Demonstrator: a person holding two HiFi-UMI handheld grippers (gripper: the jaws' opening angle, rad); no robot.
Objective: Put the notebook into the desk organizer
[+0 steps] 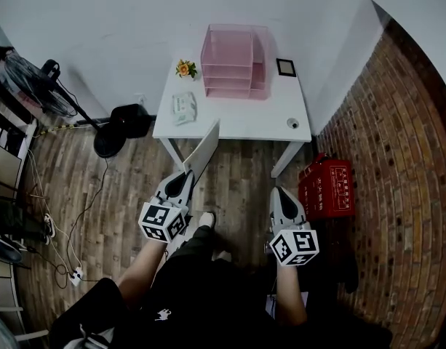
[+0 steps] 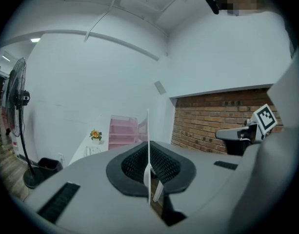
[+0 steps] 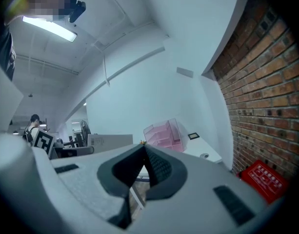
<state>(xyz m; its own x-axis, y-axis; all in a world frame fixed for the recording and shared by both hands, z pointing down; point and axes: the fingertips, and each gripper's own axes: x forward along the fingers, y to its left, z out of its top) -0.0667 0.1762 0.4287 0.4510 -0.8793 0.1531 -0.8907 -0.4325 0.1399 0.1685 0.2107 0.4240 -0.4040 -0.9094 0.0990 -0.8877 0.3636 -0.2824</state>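
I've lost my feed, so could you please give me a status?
Left tongs shut on notebook. Right tongs shut, empty. Organizer on table, not reached. Nothing between.

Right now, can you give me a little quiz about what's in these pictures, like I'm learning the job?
1. True or false: the left gripper has its jaws shut on the notebook.
2. What colour is the desk organizer on the white table? A green, B pink, C blue.
3. Fill in: the red box stands on the floor beside the ____ wall.
Key: 1 true; 2 B; 3 brick.
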